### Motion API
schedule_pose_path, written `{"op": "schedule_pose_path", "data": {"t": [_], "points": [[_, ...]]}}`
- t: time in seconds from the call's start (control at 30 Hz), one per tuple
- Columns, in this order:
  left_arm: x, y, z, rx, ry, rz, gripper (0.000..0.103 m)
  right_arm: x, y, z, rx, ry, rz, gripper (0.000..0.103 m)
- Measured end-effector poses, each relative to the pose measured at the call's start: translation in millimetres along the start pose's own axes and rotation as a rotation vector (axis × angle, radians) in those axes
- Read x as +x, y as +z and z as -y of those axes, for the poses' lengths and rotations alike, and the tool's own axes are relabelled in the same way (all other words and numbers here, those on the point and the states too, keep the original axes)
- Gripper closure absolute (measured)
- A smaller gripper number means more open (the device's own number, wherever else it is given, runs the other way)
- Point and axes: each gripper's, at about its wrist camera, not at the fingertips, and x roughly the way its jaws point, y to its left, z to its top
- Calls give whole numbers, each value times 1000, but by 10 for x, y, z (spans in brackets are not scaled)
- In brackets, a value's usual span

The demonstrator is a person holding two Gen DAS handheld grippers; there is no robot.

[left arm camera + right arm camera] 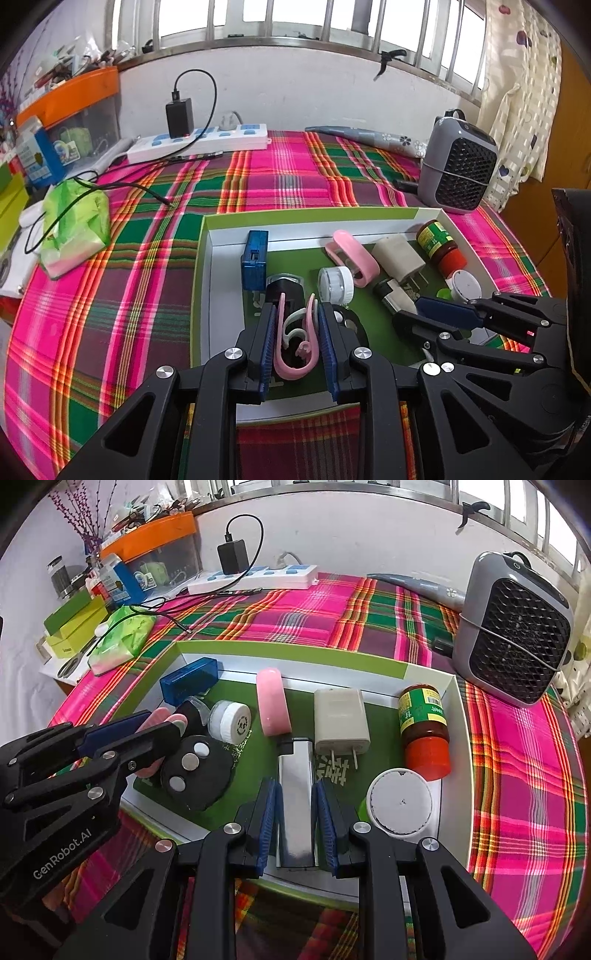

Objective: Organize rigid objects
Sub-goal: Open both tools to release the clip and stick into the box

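A: What do we have in the left gripper (295, 332)?

B: We grip a pink clip (297, 341) between its blue pads (269, 345); both pads press against the clip's sides. It hangs over the near left part of the green-rimmed box (201, 266), above a black round item (286, 291).

A: And the right gripper (295, 823)?

B: Its pads (269, 821) sit on either side of a silver lighter (295, 812) that lies on the box floor near the front wall. We cannot tell if the pads actually pinch the lighter or only flank it.

A: What else lies in the box?

B: Taking the lighter as our mark: a white charger plug (340, 720) lies just behind it to the right, a pink case (273, 707) behind it to the left. A red-capped jar (424, 727) lies on its side farther right, by the box's right wall. A white round lid (400, 803) sits just right of the lighter. To the left we see a white-capped small jar (229, 720), a black disc with silver buttons (195, 771) and, in the far left corner, a blue translucent case (190, 685).

A: Outside the box?

B: A grey fan heater (517, 627) stands on the plaid cloth (314, 605), behind the box's right corner
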Motion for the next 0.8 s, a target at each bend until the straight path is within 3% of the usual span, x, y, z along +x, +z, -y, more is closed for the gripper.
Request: {"op": "schedule_pose_path", "data": {"t": [0.2,0.4,0.8], "points": [[-92,-40,18,-10,-3,9,75,-65,-26,-24,12,12,18,59],[-288,-91,49,-10,19,33,67,-222,-80,-76,24,10,52,58],[-651,-308,31,-9,42,47,66,-700,-320,-103,60,-27,131,58]]}}
